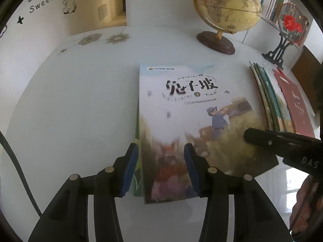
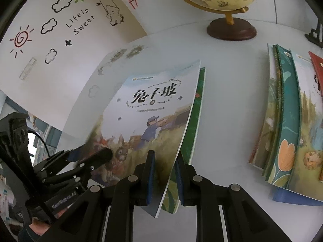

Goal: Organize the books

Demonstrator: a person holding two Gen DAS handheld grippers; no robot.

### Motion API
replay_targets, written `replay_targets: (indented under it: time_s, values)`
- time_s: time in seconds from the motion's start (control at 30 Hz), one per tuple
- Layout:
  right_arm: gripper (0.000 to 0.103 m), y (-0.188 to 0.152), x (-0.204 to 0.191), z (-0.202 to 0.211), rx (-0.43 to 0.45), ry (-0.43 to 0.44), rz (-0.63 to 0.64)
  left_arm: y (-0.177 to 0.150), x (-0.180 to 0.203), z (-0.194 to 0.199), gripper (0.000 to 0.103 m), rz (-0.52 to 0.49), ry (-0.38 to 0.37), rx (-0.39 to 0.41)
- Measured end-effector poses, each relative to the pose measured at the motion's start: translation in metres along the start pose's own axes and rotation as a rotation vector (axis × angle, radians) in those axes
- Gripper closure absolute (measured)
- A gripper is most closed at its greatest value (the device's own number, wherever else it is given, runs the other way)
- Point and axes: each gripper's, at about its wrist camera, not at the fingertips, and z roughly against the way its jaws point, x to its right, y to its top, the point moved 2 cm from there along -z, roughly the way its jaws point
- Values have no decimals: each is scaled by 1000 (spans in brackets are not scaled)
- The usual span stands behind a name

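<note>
**Spotter:** Blue pads first. Your right gripper (image 2: 165, 175) is nearly closed, pinching the right-hand edge of the rabbit book (image 2: 153, 109), and that edge is raised off what lies under it.

**Checker:** And your left gripper (image 1: 161, 167)?

**Spotter:** Its jaws stand partway apart, astride the book's spine side. One pad is on the cover and the other is just outside the edge. I cannot tell whether they press on anything.

**Checker:** What's underneath?

**Spotter:** A green book (image 2: 196, 109), peeking out along the right edge and at the near corner. It may share your right-hand pinch, but I can't be sure. Both sit mid-table (image 1: 80, 100), and the top one is not yet squared over the lower.

**Checker:** So how far along are you?

**Spotter:** Early to middle, I'd judge. You have a two-book pile begun here. To your right, well apart from it, the fanned books (image 2: 286, 121) are still spread and overlapping, with a red one at the far side. None of those looks gathered yet. The globe (image 1: 228, 2) stands behind, clear of the work.
</note>
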Motion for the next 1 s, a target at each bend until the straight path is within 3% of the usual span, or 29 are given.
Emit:
replay_targets:
  time_s: [0.17,0.27,0.57,0.7,1.0]
  values:
    - [85,-4,1,-5,-17,-4,3,-1,10,-6,59,-35,-14,-11]
    - [85,-8,1,-8,-25,-10,-5,2,15,-9,59,-53,33,-5]
    - [85,-17,15,-11,-43,-4,-51,5,-11,-22,58,41,14,-48]
    - [85,-16,15,-10,-35,-15,-54,7,-8,-26,55,47,-5,-61]
    - [82,-14,9,-13,-37,-55,-32,12,-5,-27,55,34,29,-62]
